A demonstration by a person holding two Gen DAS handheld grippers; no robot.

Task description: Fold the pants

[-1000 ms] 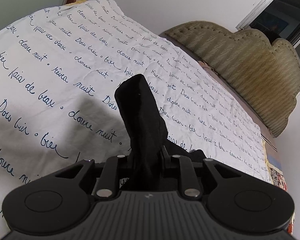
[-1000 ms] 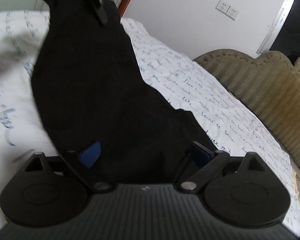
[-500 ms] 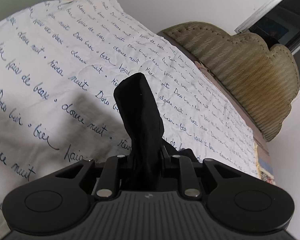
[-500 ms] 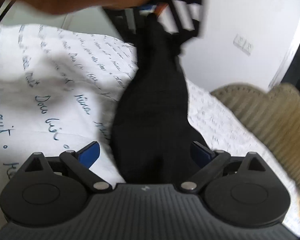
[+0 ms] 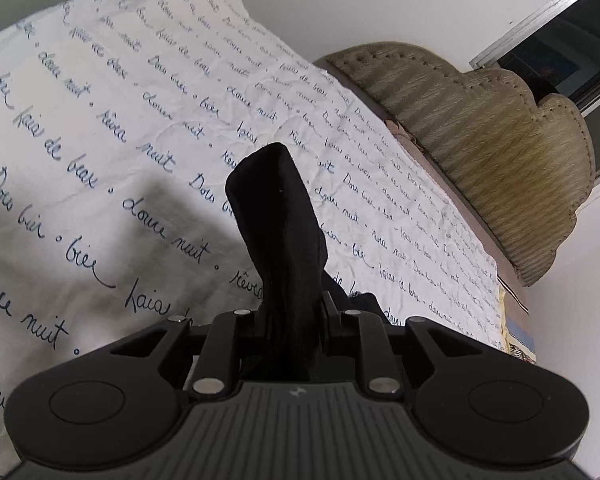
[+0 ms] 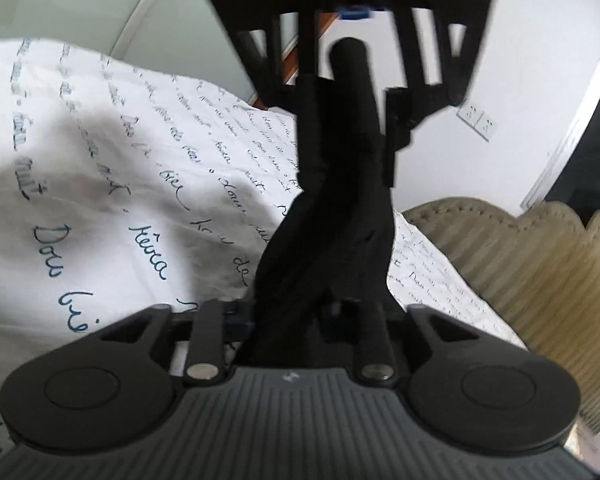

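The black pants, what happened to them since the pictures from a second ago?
The right claw was open with the black pants spread wide between its fingers. Now it has shut on them, and the cloth hangs as a narrow bunched strip up to the left claw, which has come in close above. In its own view the left claw stayed shut on the pants, above the written bedsheet.

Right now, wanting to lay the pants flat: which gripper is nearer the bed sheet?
Right, it seems: the right gripper sits low over the bed sheet; the left gripper hangs higher. Both clamp the pants.
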